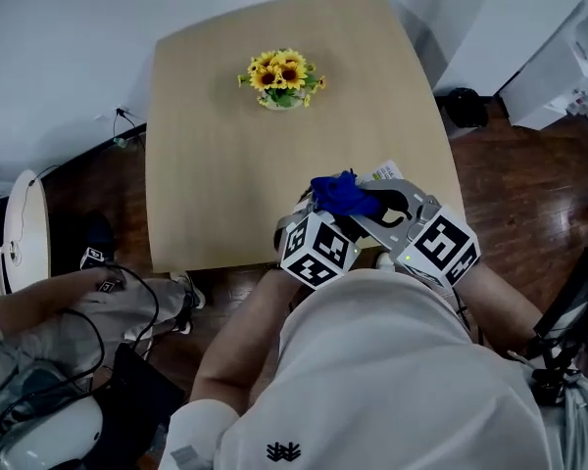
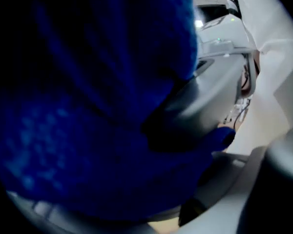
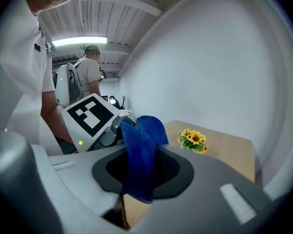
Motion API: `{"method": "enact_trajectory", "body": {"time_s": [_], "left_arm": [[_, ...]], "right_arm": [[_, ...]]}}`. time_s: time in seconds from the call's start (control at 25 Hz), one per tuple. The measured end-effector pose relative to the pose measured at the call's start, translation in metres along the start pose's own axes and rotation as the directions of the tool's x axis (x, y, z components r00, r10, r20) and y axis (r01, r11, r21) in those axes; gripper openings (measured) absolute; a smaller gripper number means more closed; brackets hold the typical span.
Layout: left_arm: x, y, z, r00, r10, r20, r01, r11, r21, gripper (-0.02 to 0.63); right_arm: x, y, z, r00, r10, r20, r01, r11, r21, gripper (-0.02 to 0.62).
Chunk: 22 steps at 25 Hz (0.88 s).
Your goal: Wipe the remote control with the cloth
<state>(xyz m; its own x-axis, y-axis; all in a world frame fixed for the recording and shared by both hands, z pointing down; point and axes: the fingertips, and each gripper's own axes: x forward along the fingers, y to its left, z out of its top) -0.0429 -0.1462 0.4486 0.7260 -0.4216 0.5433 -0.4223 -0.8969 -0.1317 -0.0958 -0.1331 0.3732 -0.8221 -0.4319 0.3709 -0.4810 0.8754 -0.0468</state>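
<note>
We see the blue cloth (image 3: 141, 150) clamped between the closed jaws of the right gripper (image 3: 141, 182). It reaches the left gripper (image 1: 312, 225) and smothers that view, so we cannot tell those jaws. Beyond, sunflowers (image 1: 282, 76) stand on the table (image 1: 216, 164).

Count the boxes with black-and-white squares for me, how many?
2. The left marker cube sits over the table's near edge; the right marker cube is beside it, with the blue cloth just beyond them.
</note>
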Motion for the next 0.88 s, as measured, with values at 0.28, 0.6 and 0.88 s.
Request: {"method": "enact_trajectory", "body": {"time_s": [0.28,0.6,0.88], "left_arm": [[-0.002,0.008,0.002,0.997,0.075,-0.009,-0.075,0.996,-0.048,0.278],[-0.011,0.007,-0.006,0.99,0.135,-0.029,-0.137,0.988,-0.071,0.278],[-0.014,0.009,-0.01,0.985,0.169,-0.044,-0.173,0.979,-0.106,0.278]], "right_arm": [[-0.016,-0.042,-0.009,1.0,-0.024,-0.013,0.024,1.0,-0.02,0.084],[-0.042,-0.091,-0.016,0.993,-0.116,-0.002,0.116,0.993,-0.01,0.084],[-0.064,-0.129,-0.013,0.981,-0.193,0.013,0.193,0.981,0.007,0.084]]}}
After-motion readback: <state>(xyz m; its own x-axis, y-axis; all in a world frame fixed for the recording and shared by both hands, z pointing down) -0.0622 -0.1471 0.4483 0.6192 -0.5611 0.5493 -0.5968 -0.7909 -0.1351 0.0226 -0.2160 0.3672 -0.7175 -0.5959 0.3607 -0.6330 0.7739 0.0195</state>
